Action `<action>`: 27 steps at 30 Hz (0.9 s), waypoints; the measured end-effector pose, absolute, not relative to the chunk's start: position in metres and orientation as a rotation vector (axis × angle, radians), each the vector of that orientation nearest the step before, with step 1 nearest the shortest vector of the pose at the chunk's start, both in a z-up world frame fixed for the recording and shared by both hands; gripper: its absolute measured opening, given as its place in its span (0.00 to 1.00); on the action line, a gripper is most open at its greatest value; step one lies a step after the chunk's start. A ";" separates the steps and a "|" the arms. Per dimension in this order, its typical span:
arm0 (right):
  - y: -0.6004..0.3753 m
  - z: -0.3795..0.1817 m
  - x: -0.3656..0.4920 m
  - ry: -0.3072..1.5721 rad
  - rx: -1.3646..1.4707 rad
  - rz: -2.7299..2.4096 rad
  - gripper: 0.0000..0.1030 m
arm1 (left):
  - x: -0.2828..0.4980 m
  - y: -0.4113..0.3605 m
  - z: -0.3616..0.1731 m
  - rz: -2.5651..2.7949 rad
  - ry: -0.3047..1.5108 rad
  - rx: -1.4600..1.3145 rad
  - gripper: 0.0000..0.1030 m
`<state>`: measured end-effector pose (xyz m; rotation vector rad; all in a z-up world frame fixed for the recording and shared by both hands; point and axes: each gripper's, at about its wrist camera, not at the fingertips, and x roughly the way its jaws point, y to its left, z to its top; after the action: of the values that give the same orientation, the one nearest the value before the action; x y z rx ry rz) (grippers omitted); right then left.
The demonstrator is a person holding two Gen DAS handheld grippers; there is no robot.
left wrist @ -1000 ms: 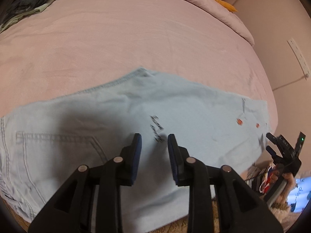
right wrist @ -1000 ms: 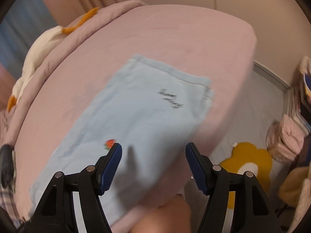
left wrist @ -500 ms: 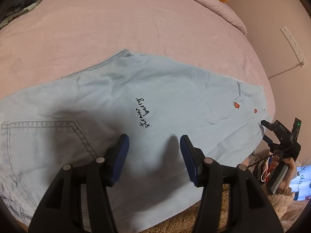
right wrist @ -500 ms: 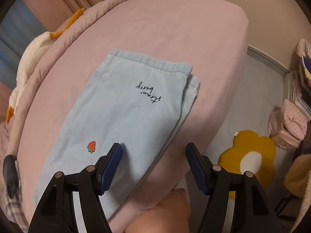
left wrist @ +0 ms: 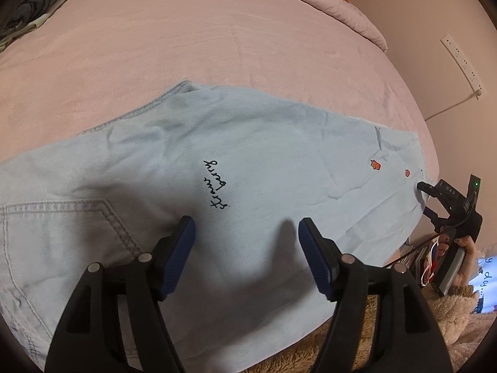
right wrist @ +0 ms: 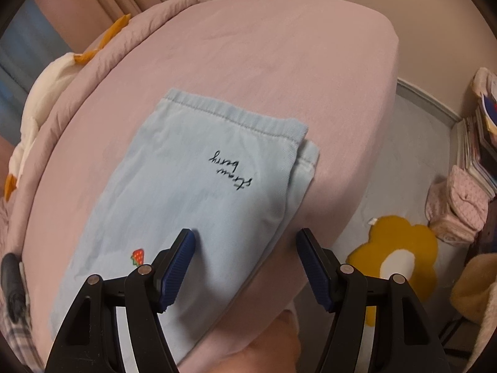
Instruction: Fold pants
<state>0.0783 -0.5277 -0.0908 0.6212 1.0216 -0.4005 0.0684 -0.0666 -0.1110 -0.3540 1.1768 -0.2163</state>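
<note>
Light blue denim pants point(left wrist: 264, 161) lie folded lengthwise on the pink bed, with black script stitching and small red strawberry patches. In the right wrist view the pants point(right wrist: 198, 192) show their hem end near the bed's corner, one leg stacked on the other. My left gripper point(left wrist: 247, 233) is open and empty just above the pants near the stitching. My right gripper point(right wrist: 245, 245) is open and empty over the pants' near edge. The right gripper also shows in the left wrist view point(left wrist: 447, 205), at the hem end.
The pink bed point(left wrist: 217, 37) extends far behind the pants. A grey garment point(left wrist: 34, 3) lies at the far left. The bed's edge point(right wrist: 366, 168) drops to a grey floor with a yellow flower mat point(right wrist: 394, 255). Books and pink items point(right wrist: 472, 186) stand at the right.
My left gripper has opened from nearly shut to wide and lifted slightly off the pants. The right gripper stayed open and drew back a little; the pants now lie still and flat.
</note>
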 end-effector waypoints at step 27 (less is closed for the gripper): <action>-0.559 -0.101 0.088 0.960 0.716 -0.428 0.82 | 0.073 -0.081 -0.112 -0.230 1.171 -0.312 0.77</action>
<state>0.0876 -0.5590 -0.1011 0.7158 0.9602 -0.4285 0.0725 -0.0811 -0.1120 -0.3115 1.1708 -0.2297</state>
